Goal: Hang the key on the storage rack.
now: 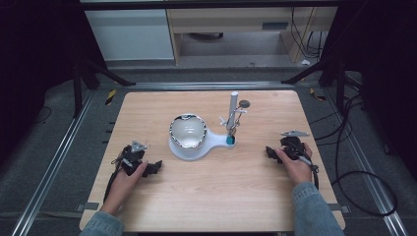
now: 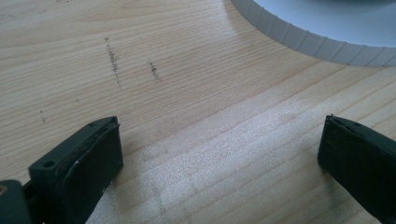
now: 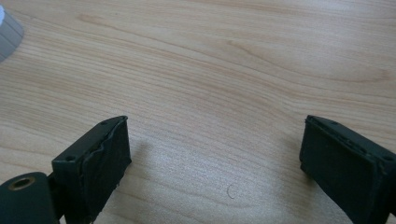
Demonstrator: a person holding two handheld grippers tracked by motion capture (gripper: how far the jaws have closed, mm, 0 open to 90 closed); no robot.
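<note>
A shiny metal bowl (image 1: 188,131) sits on a white base (image 1: 211,142) at the middle of the wooden table (image 1: 211,191). A grey post (image 1: 233,110) with small hanging parts and a teal piece (image 1: 229,140) rises from the base's right end. My left gripper (image 1: 155,167) rests low on the table, left of the base, open with bare wood between its jaws; the base's ribbed rim (image 2: 299,39) lies ahead of it. My right gripper (image 1: 270,151) rests at the right, open and holding nothing, and a corner of the base (image 3: 9,32) shows at its far left.
Metal rails (image 1: 59,162) run along both sides of the table. Black cables (image 1: 364,177) lie on the floor at the right. Dark frame struts (image 1: 105,73) stand behind the table's far corners. Bare wood stretches across the near half of the table.
</note>
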